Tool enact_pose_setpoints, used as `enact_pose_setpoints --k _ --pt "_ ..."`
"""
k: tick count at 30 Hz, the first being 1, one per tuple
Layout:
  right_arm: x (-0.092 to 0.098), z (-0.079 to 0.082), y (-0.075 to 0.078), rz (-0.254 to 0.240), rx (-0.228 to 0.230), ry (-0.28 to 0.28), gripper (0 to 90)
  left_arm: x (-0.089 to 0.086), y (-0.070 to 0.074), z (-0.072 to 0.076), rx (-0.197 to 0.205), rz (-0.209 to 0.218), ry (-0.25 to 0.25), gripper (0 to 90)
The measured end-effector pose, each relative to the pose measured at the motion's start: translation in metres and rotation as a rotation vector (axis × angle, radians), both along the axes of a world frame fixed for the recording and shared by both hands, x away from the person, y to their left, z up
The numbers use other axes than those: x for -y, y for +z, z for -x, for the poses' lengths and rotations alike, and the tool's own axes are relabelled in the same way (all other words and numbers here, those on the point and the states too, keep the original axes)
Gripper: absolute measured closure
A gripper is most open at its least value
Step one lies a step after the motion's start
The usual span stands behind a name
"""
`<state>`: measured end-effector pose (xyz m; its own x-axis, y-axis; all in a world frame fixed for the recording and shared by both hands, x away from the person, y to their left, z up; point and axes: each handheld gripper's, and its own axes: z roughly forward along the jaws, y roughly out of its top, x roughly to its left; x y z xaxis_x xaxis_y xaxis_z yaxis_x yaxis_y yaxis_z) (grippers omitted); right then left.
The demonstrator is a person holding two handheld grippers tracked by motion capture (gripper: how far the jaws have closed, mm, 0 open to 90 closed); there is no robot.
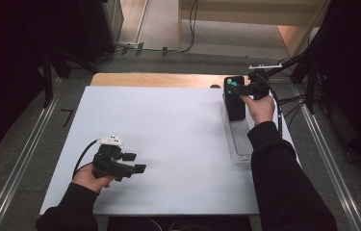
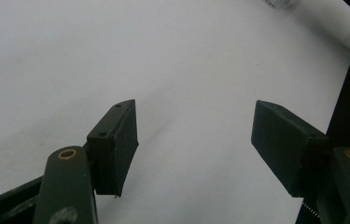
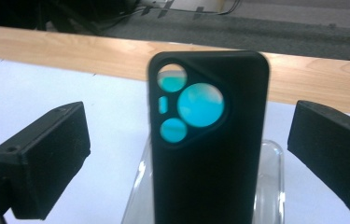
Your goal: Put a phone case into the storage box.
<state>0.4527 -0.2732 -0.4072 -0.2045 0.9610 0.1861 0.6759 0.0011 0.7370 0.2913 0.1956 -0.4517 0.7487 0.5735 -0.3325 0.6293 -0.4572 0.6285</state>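
Observation:
A black phone case (image 1: pixel 236 103) with teal showing through its camera cutouts stands upright at the far end of a clear plastic tray (image 1: pixel 240 144) on the right side of the white tabletop (image 1: pixel 168 120). My right gripper (image 1: pixel 245 89) hovers beside its upper part. In the right gripper view the case (image 3: pixel 210 177) rises between the two wide-apart jaws of that gripper (image 3: pixel 189 112), with a gap on each side, and the tray (image 3: pixel 273 186) lies under it. My left gripper (image 1: pixel 135 162) rests at the front left, open over bare white surface (image 2: pixel 193 112).
A wooden strip (image 1: pixel 159 79) runs along the table's far edge, with grey floor and cables beyond. Metal rails (image 1: pixel 19 163) flank the table on both sides. A sleeved right forearm (image 1: pixel 274 163) lies over the tray's near end.

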Motion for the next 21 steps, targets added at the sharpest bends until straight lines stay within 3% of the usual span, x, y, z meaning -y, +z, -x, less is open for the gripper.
enact_pose_setpoints --k 12,21 --pt "-0.024 0.024 0.021 -0.032 0.003 0.133 0.0 -0.001 0.001 0.000 0.002 0.007 0.002 32.1" --pt "-0.043 0.041 0.022 -0.036 0.011 0.247 0.0 -0.002 0.001 -0.003 -0.003 0.008 0.000 32.1"
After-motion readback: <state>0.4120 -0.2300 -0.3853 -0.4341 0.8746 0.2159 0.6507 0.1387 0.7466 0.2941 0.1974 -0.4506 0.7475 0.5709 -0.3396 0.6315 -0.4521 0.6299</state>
